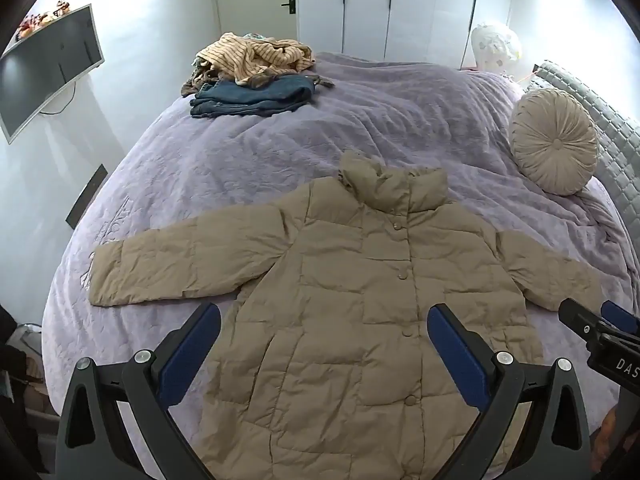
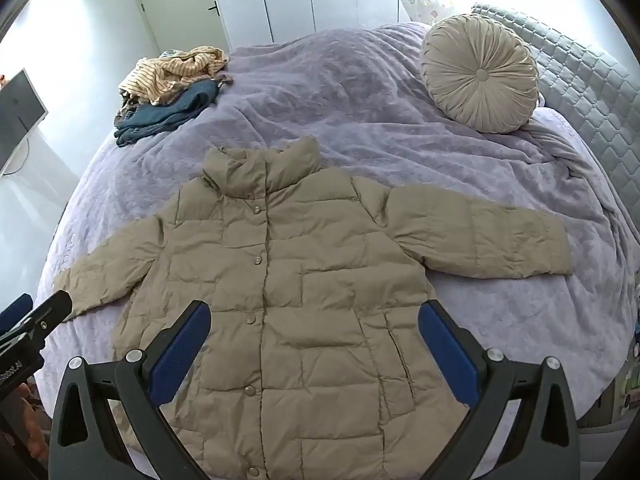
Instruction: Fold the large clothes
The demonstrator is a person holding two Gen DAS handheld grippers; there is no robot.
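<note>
Overhead, both claws hang above the lower half of the coat, tilted down toward it. Left gripper (image 1: 324, 330): jaws spread wide, blue pads facing each other, nothing between them, no contact with fabric. Right gripper (image 2: 314, 328): same, released, jaws wide, empty. Each shows at the edge of the other's view, so the two are side by side, near but apart.

Puffer jacket (image 1: 360, 300), tan, quilted, lies face up and flat on the bed. Front closed, snap buttons in a line down the middle. Collar stands up at the far end, hem nearest the grippers. Both sleeves spread outward to the sides, cuffs resting on the bedspread. Unfolded.

Bedspread (image 1: 400, 120), lilac, plush, rumpled in ridges toward the far side.

Round pleated cushion (image 2: 480, 76), cream, leans at the head end against a grey quilted headboard (image 2: 580, 80), well apart from the jacket.

Clothes pile (image 1: 252, 76) at the far corner of the bed: striped tan garment on top, dark blue garment beneath.

Beyond: white wardrobe doors (image 1: 400, 0), a door with a dark handle (image 1: 290, 6), wall-mounted screen (image 1: 44, 68) on the left.
</note>
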